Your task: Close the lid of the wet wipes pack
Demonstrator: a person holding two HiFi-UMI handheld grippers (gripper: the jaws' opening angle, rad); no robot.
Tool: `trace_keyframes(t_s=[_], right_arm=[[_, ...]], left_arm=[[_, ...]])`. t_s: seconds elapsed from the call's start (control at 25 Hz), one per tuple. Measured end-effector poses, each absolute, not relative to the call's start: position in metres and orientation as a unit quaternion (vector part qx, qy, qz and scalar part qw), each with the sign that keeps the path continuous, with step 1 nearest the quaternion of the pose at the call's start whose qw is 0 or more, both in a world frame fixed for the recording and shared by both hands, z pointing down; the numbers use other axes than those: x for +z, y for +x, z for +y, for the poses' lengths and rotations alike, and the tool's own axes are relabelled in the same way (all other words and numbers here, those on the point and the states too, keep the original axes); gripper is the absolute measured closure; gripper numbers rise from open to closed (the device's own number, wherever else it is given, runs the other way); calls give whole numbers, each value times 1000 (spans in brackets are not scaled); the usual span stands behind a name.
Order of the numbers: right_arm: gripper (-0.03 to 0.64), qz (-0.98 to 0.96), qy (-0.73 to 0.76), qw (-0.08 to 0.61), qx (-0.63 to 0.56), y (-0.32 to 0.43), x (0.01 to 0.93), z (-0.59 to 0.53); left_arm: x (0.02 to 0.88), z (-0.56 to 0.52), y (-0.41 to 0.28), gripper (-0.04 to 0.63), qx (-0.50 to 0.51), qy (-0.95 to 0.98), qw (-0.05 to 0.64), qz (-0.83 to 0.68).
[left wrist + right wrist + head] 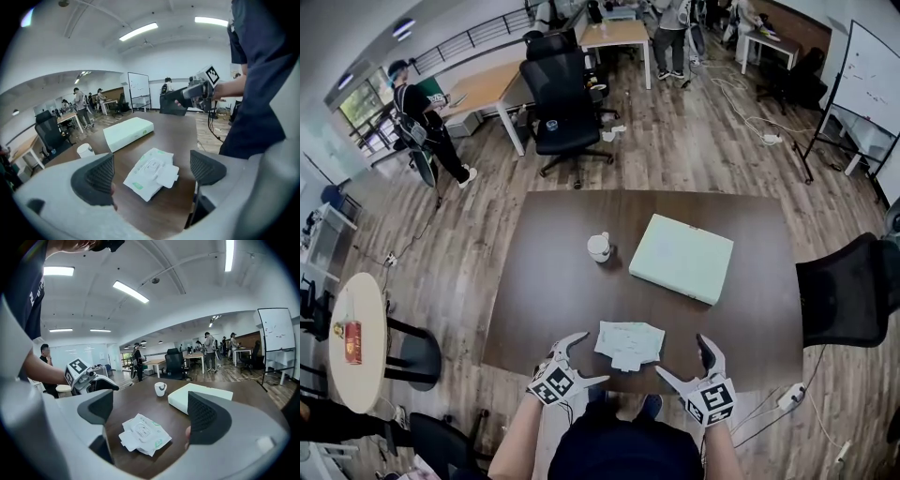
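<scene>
Head view: a white soft-plastic wet wipes pack [630, 343], its flap lid open, lies on the dark brown table [553, 281] between the left gripper [592, 357] and the right gripper [680, 356]. Both grippers' jaws are spread and empty.

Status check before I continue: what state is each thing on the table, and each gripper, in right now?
wet wipes pack: lying flat, lid flipped open
white box: closed, lying flat
mug: upright
left gripper: open, nothing gripped
right gripper: open, nothing gripped
</scene>
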State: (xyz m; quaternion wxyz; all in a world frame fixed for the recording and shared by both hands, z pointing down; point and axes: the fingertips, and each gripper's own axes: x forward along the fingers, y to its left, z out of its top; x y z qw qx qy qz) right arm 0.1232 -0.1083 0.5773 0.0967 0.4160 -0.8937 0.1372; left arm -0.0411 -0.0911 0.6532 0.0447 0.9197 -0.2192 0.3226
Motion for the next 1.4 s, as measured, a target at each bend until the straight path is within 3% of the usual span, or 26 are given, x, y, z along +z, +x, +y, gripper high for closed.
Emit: trace_keyframes(t_s=[0.36, 0.68, 0.92, 1.4], right_arm=[[114, -881, 436, 122, 139, 93, 587, -123], [115, -871, 448, 133, 148, 79, 591, -123], [118, -870, 445, 142, 160, 71, 599, -119], [123, -868, 437, 157, 176, 61, 616, -117]], left_arm=[[706, -127, -39, 233, 368, 918, 14, -147], [768, -129, -35, 234, 438, 897, 17, -63], [796, -133, -36, 272, 471, 882, 0, -14], [827, -136, -40, 292, 500, 865, -10, 35]])
